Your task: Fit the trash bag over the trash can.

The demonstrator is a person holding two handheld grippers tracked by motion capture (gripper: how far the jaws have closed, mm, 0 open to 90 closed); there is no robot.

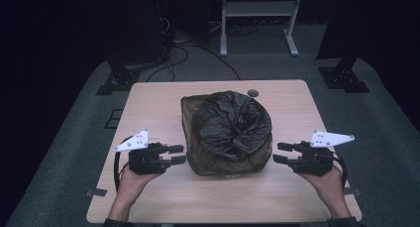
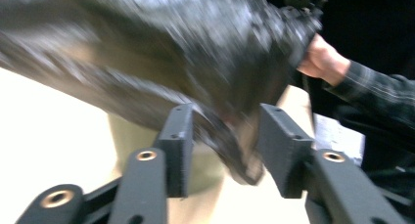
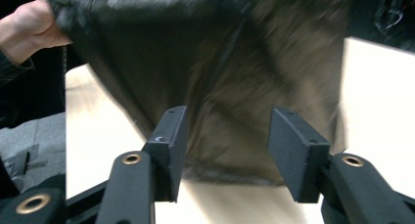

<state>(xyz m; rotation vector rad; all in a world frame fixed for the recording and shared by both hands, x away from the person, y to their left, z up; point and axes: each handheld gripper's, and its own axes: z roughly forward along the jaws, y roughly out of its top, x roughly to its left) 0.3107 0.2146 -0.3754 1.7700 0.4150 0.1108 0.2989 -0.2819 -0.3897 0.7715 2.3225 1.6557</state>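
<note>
Inspection of the bench (image 1: pixel 163 197) at this moment. A bin lined with a black plastic bag (image 1: pixel 229 130) stands near the middle of the wooden bench top. The bag's mouth is gathered and crumpled over the top of the bin, and translucent brownish film hangs down the bin's sides to the bench surface.

The left gripper (image 1: pixel 179 154) lies just left of the bag, level with its lower half, jaws pointing right toward it. The right gripper (image 1: pixel 280 153) lies just right of the bag at the same level, jaws pointing left. Both stand just clear of the film in the high view; neither is closer by any margin that can be judged.

In the left gripper view the left gripper (image 2: pixel 222 148) has its jaws wide apart, with a dark fold of the bag (image 2: pixel 195 62) hanging between them; the picture is blurred, so contact cannot be confirmed. In the right gripper view the right gripper (image 3: pixel 227 153) is likewise spread wide, and the bag's side wall (image 3: pixel 230 87) fills the space ahead of it, not yet pinched.

The bag lies between the two grippers, so the coming move turns on a short inward travel from each side, judged to end in a grasp of the film.

Surroundings: a small round grommet (image 1: pixel 253 93) sits in the bench top behind the bag. Nothing stands between either gripper and the bag.
</note>
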